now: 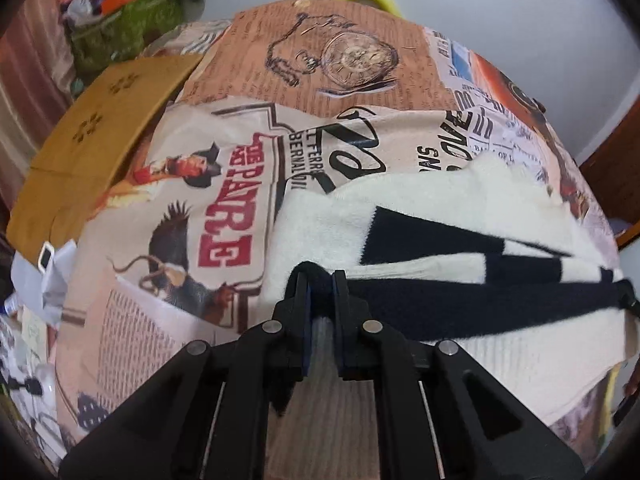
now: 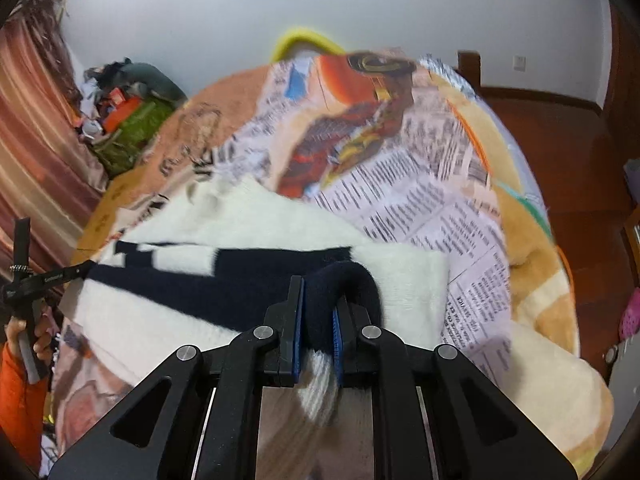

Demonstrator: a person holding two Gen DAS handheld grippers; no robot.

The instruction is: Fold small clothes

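1. White knit garment with dark navy stripes (image 1: 460, 216) spread flat across the printed bedcover (image 1: 224, 184), near its front edge.
2. Left gripper (image 1: 320, 280) pinching the navy hem at one end; right gripper (image 2: 320, 300) pinching the navy hem at the other end, cloth bunched between the pads.
3. Probably the start of a fold: best to lift both corners together, level and taut, then carry them over to the far edge.
4. Brown cardboard sheet (image 1: 100, 128) beside, apart from the garment.
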